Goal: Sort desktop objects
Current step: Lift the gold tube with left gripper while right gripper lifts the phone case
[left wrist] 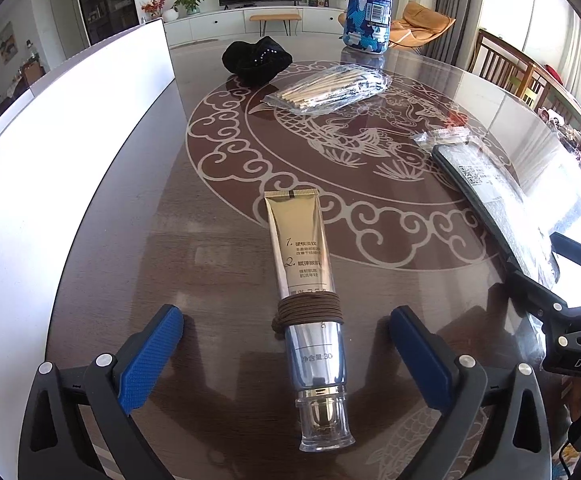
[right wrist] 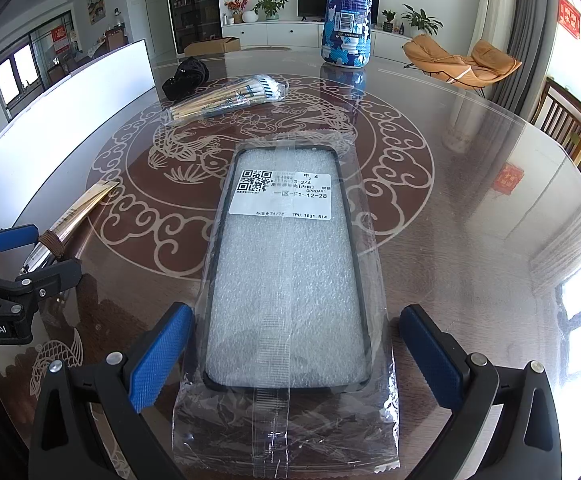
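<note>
A gold and silver cosmetic tube [left wrist: 302,264] with a brown hair tie wound round it lies on the glass-topped table [left wrist: 150,260], cap toward me. My left gripper [left wrist: 286,316] stands wide open with the tube between its blue pads [left wrist: 150,360], neither pad touching it. In the right wrist view a black phone case in a clear plastic bag [right wrist: 286,280], with a white label, lies flat between the fingers of my right gripper [right wrist: 296,312], which is open too. The tube [right wrist: 78,212] also shows there at the left, next to the left gripper [right wrist: 42,254].
At the back of the table are a bag of cotton swabs [left wrist: 326,90], a black crumpled pouch [left wrist: 256,60] and a tall blue camouflage bottle [left wrist: 368,4]. A white board [left wrist: 50,160] runs along the left edge. A small clear packet [left wrist: 446,136] lies beyond the phone case [left wrist: 490,200].
</note>
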`<control>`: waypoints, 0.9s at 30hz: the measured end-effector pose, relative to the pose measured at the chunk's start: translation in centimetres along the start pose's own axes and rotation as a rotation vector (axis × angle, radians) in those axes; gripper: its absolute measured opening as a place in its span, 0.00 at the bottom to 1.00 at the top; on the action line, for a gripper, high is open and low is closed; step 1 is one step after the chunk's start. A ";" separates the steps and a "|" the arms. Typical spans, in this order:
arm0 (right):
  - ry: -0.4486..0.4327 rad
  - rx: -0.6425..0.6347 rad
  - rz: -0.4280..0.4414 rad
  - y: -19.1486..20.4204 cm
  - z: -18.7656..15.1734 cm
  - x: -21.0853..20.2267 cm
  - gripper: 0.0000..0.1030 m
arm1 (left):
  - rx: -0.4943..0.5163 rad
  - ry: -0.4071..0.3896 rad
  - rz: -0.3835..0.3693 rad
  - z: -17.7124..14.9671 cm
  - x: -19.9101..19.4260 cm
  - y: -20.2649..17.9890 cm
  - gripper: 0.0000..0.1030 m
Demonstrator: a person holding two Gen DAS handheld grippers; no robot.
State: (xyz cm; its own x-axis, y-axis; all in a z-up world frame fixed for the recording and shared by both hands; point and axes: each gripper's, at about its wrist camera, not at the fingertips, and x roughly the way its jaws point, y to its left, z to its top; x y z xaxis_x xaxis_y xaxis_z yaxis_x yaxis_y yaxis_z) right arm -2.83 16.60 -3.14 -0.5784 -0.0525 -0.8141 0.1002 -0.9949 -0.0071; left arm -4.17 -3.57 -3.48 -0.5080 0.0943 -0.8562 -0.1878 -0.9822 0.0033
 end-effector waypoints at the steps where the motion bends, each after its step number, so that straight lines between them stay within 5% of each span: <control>1: 0.000 0.000 0.000 0.0 0.0 0.0 1.00 | 0.000 0.000 0.000 0.0 0.0 0.0 1.00; 27: 0.000 0.000 0.000 0.0 0.0 0.0 1.00 | 0.000 0.017 -0.003 -0.1 -0.2 0.1 1.00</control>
State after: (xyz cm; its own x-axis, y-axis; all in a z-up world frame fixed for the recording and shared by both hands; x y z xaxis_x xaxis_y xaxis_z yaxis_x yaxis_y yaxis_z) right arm -2.90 16.61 -3.15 -0.5785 -0.0527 -0.8140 0.1006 -0.9949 -0.0072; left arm -3.98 -3.72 -3.39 -0.4933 0.0949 -0.8647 -0.1899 -0.9818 0.0006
